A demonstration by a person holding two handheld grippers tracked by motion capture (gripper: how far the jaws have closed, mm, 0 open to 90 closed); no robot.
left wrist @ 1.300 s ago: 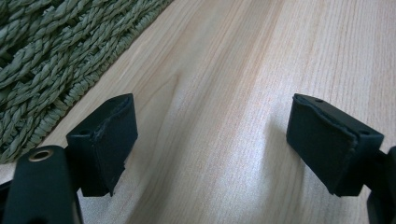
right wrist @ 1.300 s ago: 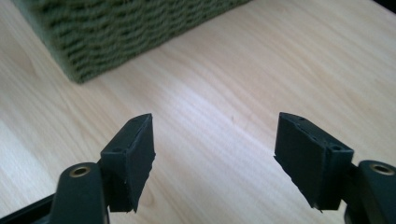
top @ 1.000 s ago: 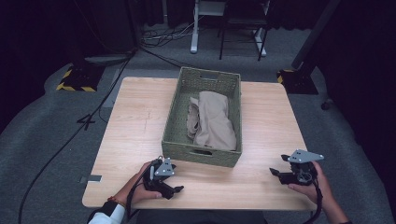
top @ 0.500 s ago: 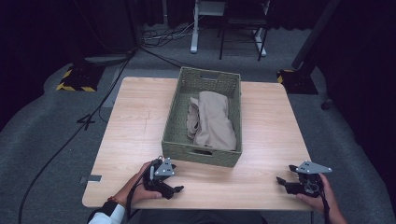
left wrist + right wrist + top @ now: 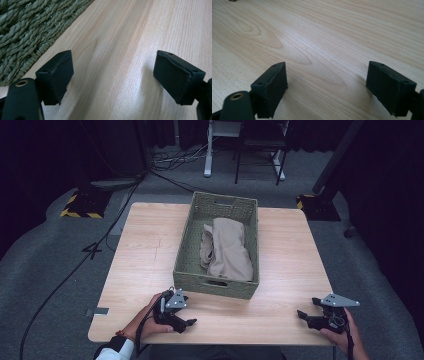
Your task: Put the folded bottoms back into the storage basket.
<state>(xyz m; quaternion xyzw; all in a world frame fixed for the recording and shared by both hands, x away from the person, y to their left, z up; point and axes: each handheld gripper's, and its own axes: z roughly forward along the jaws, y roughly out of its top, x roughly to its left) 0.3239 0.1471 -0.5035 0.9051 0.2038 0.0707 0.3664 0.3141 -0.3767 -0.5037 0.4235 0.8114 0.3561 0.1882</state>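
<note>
Woven rope-like basket (image 5: 186,251), rough; soft beige cloth (image 5: 227,248); smooth matt wood table (image 5: 145,250).

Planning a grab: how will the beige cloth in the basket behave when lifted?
The cloth lies crumpled and folded, so it is probably floppy and will drape or unfold. It looks light. It is unlikely to slip, but might drag on the woven basket wall.

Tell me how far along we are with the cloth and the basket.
Done: the beige folded cloth lies inside the green woven basket. In hand: nothing. The left gripper and right gripper rest low at the near edge of the light wooden table, apart from the basket, jaws wide with bare wood between them; the right jaws have just been opening. Nothing else on the table seems left to pack.
</note>
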